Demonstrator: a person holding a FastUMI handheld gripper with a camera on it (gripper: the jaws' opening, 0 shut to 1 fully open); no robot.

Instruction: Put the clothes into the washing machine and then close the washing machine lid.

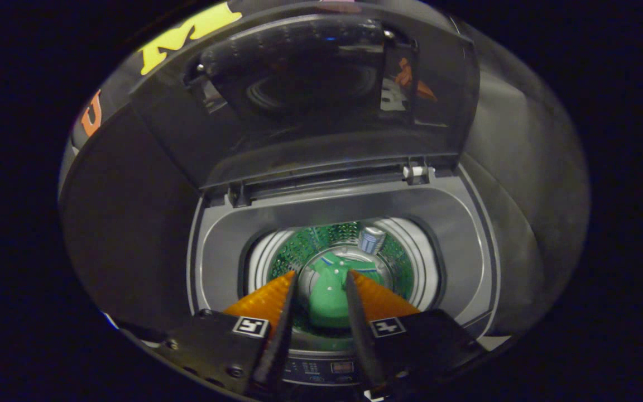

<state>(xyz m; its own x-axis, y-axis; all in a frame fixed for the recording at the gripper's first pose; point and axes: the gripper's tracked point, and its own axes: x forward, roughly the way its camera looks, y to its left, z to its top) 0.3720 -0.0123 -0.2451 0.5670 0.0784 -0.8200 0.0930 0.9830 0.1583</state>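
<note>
While the lid (321, 95) stands raised, the fingers (380, 298) hang apart above the drum (399, 262), apparently clear of the green garment (327, 296).

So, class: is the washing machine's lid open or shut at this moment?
Open. The lid stands raised behind the drum, where the green garment lies beyond the open gripper fingers.

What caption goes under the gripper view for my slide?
Open gripper above the washer, green shirt in the drum, lid up.
</note>
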